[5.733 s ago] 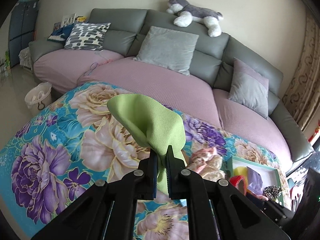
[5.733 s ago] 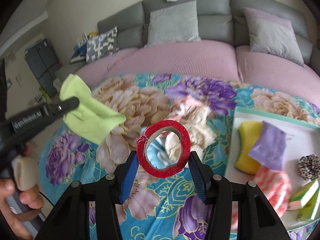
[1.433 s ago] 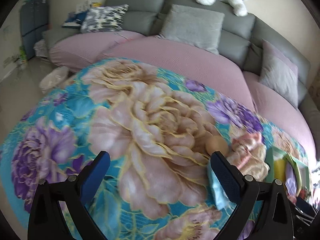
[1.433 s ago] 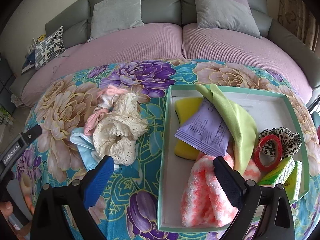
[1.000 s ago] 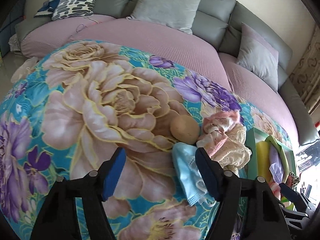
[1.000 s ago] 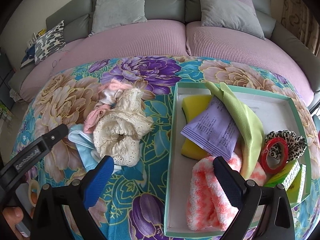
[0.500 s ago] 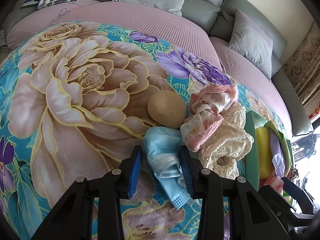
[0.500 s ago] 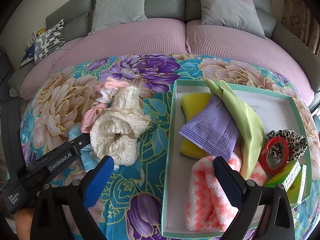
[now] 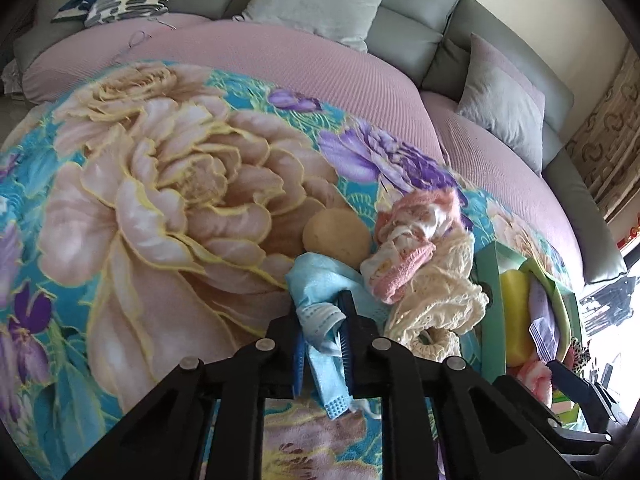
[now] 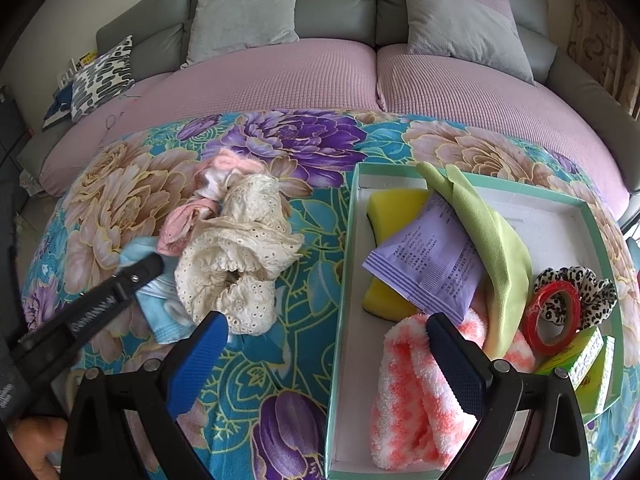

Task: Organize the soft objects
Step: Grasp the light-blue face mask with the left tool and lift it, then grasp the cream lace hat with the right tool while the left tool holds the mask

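My left gripper [image 9: 322, 320] is shut on a light blue face mask [image 9: 324, 300] lying on the floral blanket; it also shows in the right wrist view [image 10: 150, 268]. Beside the mask lie a tan round sponge [image 9: 336, 238], a pink cloth [image 9: 404, 264] and a cream lace cloth [image 10: 236, 256]. My right gripper [image 10: 328, 344] is open and empty above the left wall of the green-rimmed tray [image 10: 340, 280]. The tray holds a yellow sponge [image 10: 390, 204], a purple packet [image 10: 428, 264], a green cloth [image 10: 492, 240], a pink fluffy sock [image 10: 416, 396], a red tape roll [image 10: 554, 316] and a leopard scrunchie [image 10: 592, 288].
The floral blanket [image 9: 160, 200] covers the surface in front of a grey sofa with a pink cover [image 10: 320, 72] and cushions [image 10: 460, 20]. Small green boxes [image 10: 584, 356] lie in the tray's right corner. A hand [image 10: 32, 444] holds the left gripper at lower left.
My left gripper moved down to the blue mask and its jaws closed on it. The right gripper has stayed open over the tray's left wall.
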